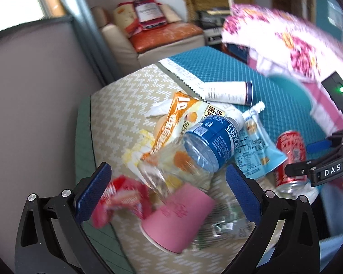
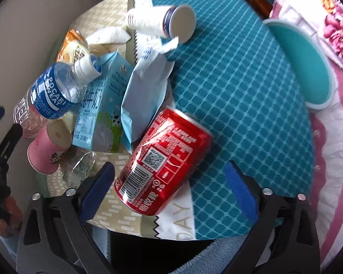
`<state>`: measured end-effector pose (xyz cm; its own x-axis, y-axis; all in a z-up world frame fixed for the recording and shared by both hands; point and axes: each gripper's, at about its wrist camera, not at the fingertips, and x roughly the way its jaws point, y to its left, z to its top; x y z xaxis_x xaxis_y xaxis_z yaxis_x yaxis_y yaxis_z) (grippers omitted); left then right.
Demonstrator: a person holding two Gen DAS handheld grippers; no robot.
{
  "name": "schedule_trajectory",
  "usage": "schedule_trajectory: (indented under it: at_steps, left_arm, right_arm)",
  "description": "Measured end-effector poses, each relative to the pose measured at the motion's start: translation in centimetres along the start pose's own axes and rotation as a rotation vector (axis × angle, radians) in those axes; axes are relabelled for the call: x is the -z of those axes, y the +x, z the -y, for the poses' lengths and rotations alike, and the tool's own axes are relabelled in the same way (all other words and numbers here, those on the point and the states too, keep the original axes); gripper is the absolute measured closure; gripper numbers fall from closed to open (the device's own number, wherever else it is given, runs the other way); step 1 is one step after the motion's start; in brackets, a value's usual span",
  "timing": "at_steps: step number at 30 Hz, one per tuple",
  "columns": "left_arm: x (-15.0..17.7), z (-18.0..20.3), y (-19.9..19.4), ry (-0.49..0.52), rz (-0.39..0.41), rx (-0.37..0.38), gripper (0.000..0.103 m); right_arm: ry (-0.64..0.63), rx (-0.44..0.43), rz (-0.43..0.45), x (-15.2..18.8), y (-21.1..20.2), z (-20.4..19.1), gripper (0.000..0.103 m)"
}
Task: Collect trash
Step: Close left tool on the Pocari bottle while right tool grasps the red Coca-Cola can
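Two pads of my right gripper stand wide and empty around the red can, lying on its side on the table, long axis running near-left to far-right; my left gripper gapes over the pink cup.

Red can lies tipped beside blue-labelled bottle, pink cup.

Red can between wide jaws, possibly untouched
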<state>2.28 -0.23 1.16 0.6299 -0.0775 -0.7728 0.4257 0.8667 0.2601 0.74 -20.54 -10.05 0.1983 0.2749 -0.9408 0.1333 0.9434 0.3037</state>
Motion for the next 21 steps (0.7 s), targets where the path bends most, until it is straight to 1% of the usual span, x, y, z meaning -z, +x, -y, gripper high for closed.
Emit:
schedule_trajectory:
  at_steps: [1, 2, 3, 6, 8, 13, 16, 17, 18, 20, 21]
  left_arm:
    - [-0.3, 0.3, 0.2, 0.03, -0.007, -0.004, 0.003]
    - [-0.7, 0.8, 0.6, 0.076, -0.017, -0.007, 0.003]
    - [-0.9, 1.1, 0.9, 0.105, -0.025, -0.009, 0.003]
    - [-1.6, 2.4, 2.4, 0.208, -0.069, -0.012, 0.003]
    - [-2.0, 3.0, 3.4, 0.244, -0.099, -0.008, 0.003]
    - [-2.6, 3.9, 6.3, 0.305, -0.196, 0.005, 0.003]
    - [-2.2, 4.7, 8.0, 0.368, -0.253, -0.022, 0.003]
    - [-2.1, 5.0, 8.5, 0.378, -0.266, -0.024, 0.004]
    - [-2.0, 5.1, 8.8, 0.375, -0.28, -0.013, 0.012]
    - [-2.1, 4.8, 9.4, 0.338, -0.31, 0.009, 0.021]
    - [-2.2, 4.6, 9.4, 0.311, -0.316, 0.025, 0.022]
  right_arm:
    - [0.01, -0.022, -0.011, -0.1, 0.3, 0.2, 0.026]
    - [0.024, -0.058, -0.025, -0.1, 0.7, 0.4, 0.03]
    - [0.026, -0.074, -0.016, -0.1, 0.7, 0.4, 0.031]
    - [0.018, -0.073, 0.004, -0.1, 0.3, 0.7, 0.031]
    - [0.031, -0.08, 0.007, -0.1, -0.1, 1.5, 0.031]
    - [0.051, -0.048, 0.024, -0.1, -0.7, 3.8, 0.031]
    - [0.053, -0.023, 0.043, -0.2, -1.4, 4.9, 0.031]
    - [0.048, -0.011, 0.049, -0.3, -1.6, 5.2, 0.031]
    - [0.043, -0.003, 0.053, -0.9, -1.3, 5.5, 0.031]
    - [0.039, 0.003, 0.055, -1.0, -1.5, 5.6, 0.031]
    - [0.031, 0.01, 0.057, -1.1, -1.6, 5.7, 0.031]
